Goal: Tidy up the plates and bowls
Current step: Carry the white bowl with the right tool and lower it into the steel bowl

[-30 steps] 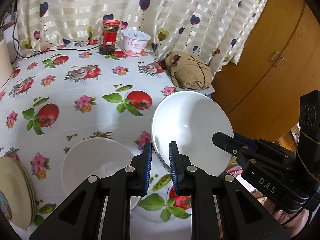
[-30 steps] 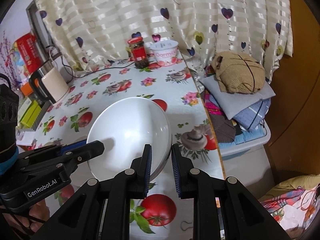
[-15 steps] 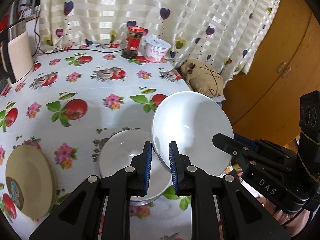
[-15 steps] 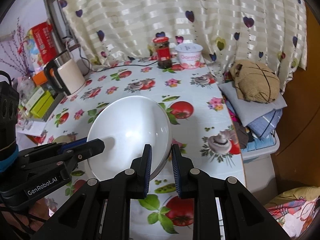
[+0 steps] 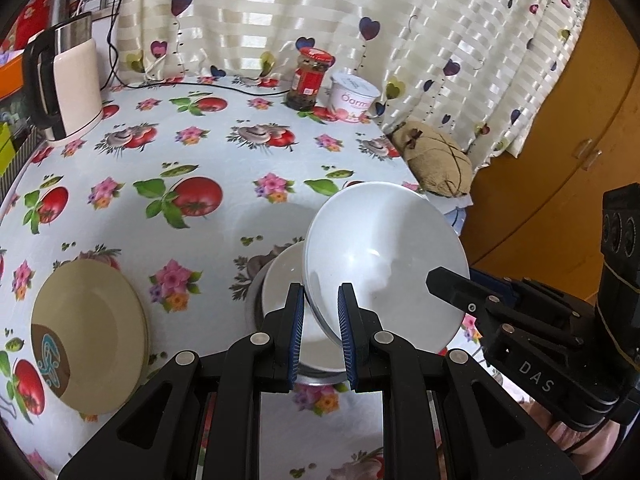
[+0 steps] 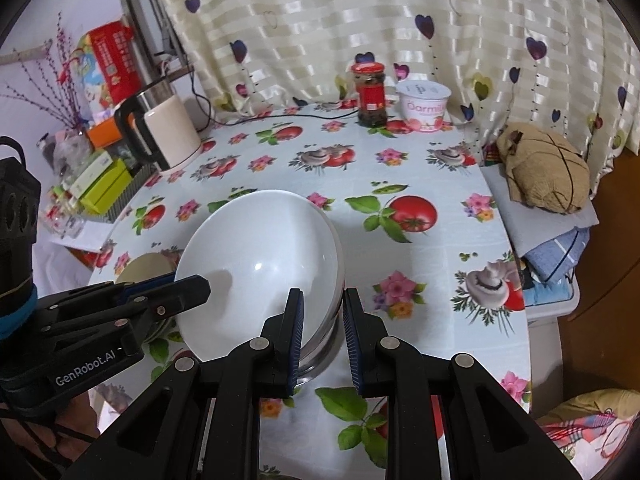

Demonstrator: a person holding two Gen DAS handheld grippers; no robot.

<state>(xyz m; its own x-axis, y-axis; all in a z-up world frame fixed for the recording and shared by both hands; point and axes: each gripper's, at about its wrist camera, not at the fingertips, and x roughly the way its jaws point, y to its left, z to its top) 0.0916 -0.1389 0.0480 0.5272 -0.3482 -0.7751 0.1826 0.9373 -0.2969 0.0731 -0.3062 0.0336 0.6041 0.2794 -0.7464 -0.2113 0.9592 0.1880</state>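
Both grippers carry one white bowl (image 5: 384, 256) (image 6: 260, 260), tilted above the table. My left gripper (image 5: 320, 294) is shut on its left rim, and its fingertip (image 6: 196, 286) shows over the bowl in the right wrist view. The right gripper (image 6: 322, 298) is shut on the opposite rim, and its fingertip (image 5: 436, 276) reaches in from the right. Directly beneath rests a second white bowl (image 5: 280, 284) (image 6: 320, 356) on the tomato-print tablecloth (image 5: 208, 152), partly hidden by the held one. A stack of tan plates (image 5: 88, 336) (image 6: 144, 268) lies to the left.
A cream kettle (image 5: 68, 84) (image 6: 168, 132) stands at the back left. A red-lidded jar (image 5: 310, 80) and a yoghurt tub (image 5: 354, 98) are by the curtain. Off the table's right edge lie a brown bundle (image 6: 544, 172) on folded cloths, with a wooden cabinet (image 5: 560, 160) behind.
Both grippers have carried the held bowl leftward across the table, so it now hangs over the second bowl. The tan plates and the kettle have come further into view.
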